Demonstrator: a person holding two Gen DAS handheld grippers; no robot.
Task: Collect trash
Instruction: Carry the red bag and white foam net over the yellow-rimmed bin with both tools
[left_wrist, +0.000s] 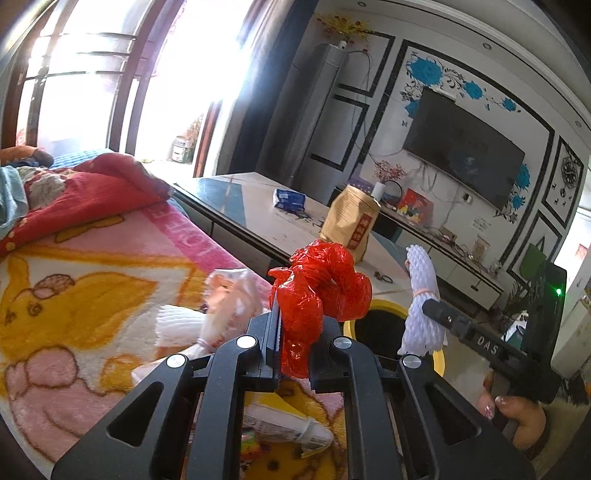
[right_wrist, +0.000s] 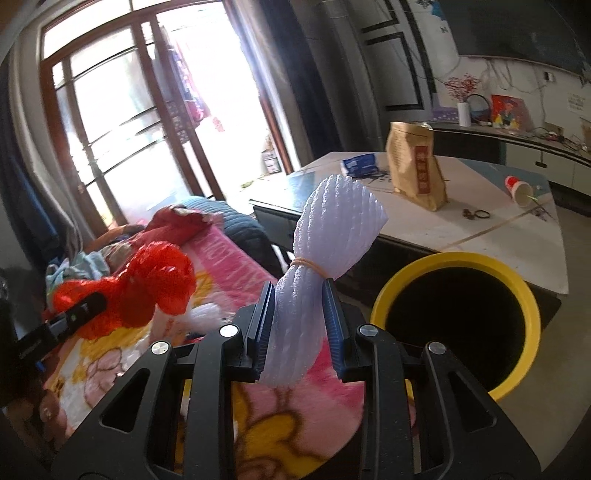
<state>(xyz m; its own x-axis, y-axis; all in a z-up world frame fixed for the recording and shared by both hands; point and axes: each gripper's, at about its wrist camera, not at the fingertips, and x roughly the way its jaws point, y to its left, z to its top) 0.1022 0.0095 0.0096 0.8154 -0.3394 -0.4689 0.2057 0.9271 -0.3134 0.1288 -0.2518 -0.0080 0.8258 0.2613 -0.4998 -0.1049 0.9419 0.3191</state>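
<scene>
A lived-in home sitting room: a black flat television (left_wrist: 463, 162) hangs on a white wall with blue flower decals (left_wrist: 428, 70), far right; a pink cartoon-print fleece blanket (left_wrist: 92, 280) covers the near-left seat.

The left gripper (left_wrist: 295, 332) is clamped on a crumpled red plastic bag (left_wrist: 319, 291) that bulges above its fingers. Just beyond it stands a yellow-rimmed round bin (left_wrist: 388, 306). To its right, the right gripper (left_wrist: 432, 314) pinches a white foam net sleeve (left_wrist: 421, 295). Left of and beneath the gripper lies a pink and yellow cartoon blanket (left_wrist: 92, 295) bearing a pale crumpled plastic bag (left_wrist: 229, 299).
</scene>
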